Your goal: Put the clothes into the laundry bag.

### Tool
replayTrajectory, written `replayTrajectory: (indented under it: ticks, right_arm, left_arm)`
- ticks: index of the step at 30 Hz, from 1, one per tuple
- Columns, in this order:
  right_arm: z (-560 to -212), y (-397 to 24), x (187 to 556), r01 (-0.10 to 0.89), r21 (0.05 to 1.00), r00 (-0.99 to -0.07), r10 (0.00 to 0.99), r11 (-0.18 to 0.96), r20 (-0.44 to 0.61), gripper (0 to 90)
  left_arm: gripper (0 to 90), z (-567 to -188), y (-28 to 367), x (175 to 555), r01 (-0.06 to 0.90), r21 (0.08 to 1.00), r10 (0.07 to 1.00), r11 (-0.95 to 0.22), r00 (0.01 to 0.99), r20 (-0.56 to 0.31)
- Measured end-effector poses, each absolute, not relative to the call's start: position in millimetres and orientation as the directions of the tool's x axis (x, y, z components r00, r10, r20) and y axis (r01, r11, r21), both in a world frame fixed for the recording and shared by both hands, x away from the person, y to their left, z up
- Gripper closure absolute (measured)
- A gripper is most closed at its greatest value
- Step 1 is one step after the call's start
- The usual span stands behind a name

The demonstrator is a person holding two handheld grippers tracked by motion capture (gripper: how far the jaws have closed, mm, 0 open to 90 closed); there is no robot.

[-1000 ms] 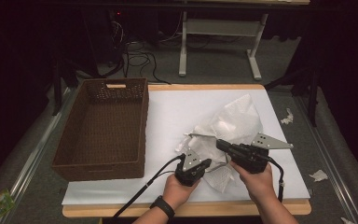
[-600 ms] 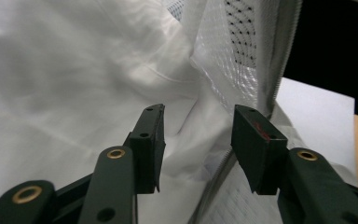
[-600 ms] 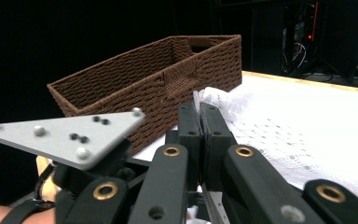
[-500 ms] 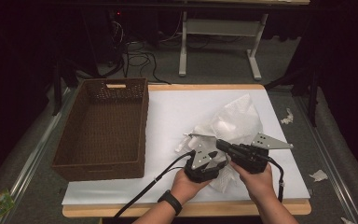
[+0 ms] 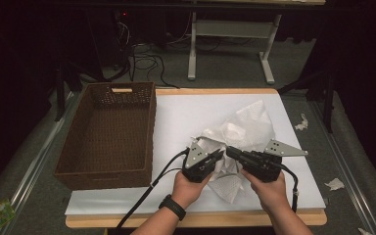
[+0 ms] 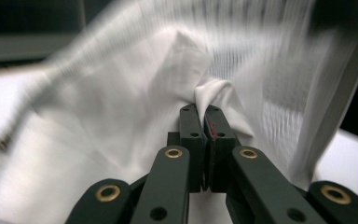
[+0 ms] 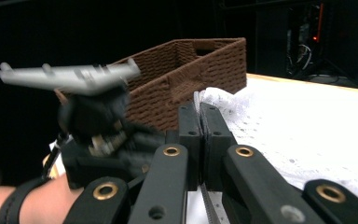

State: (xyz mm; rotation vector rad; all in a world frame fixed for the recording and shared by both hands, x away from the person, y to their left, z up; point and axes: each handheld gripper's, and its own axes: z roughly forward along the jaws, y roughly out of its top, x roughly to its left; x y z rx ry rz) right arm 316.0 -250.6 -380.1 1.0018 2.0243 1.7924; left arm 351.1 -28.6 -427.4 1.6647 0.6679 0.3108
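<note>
The white tabletop (image 5: 186,112) is lying mostly bare toward its far edge and far right corner, giving free room beyond the paper (image 5: 247,128). On the left, the brown wicker basket (image 5: 108,132) is sitting along the tabletop's left edge, its near wall just beside the left hand and well apart from the paper's far peak. The near edge is running right under both wrists, so little space is left on that side. Small paper scraps (image 5: 301,122) are lying off the right edge.

The paper is a thin, crumpled white sheet with a fine dotted pattern, sitting right of centre near the front and bunching up in loose folds. Its near part is being held up off the tabletop between the two grippers.

The left gripper (image 6: 205,109) is pinching a twisted fold of the paper, its fingers having just snapped closed on it; the sheet is blurring around them in the left gripper view. The right gripper (image 7: 199,106) is clamping the paper's edge between its closed fingers, with the sheet spreading out to the right of them and the basket standing behind.
</note>
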Motion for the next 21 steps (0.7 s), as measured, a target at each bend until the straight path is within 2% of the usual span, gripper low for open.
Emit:
replayTrajectory:
  ticks: [2, 9, 11, 19, 21]
  right_arm:
    - [-377.8, -247.6, 314.9, 0.313, 0.950, -0.736, 0.632, -0.003, 0.244, 89.6]
    - [-370.7, -250.8, 310.2, 0.311, 0.949, -0.741, 0.613, -0.050, 0.275, 89.6]
    - [-369.2, -253.6, 309.3, 0.310, 0.949, -0.739, 0.611, -0.065, 0.283, 89.6]
    - [-366.2, -264.0, 307.3, 0.300, 0.950, -0.737, 0.609, -0.093, 0.292, 89.6]
    - [-366.8, -264.5, 308.2, 0.296, 0.951, -0.738, 0.611, -0.088, 0.286, 89.6]
  left_arm:
    - [88.3, -425.0, -34.8, 352.0, 0.231, 0.968, 0.584, -0.097, 0.801, -0.132]
    - [88.3, -451.1, -74.2, 369.1, 0.274, 0.956, 0.597, -0.109, 0.787, -0.157]
    - [88.3, -458.3, -80.8, 374.1, 0.276, 0.952, 0.604, -0.137, 0.784, -0.140]
    - [87.7, -472.0, -93.6, 387.7, 0.349, 0.929, 0.609, -0.123, 0.766, -0.207]
    - [84.7, -469.4, -90.8, 385.0, 0.353, 0.928, 0.576, -0.116, 0.785, -0.227]
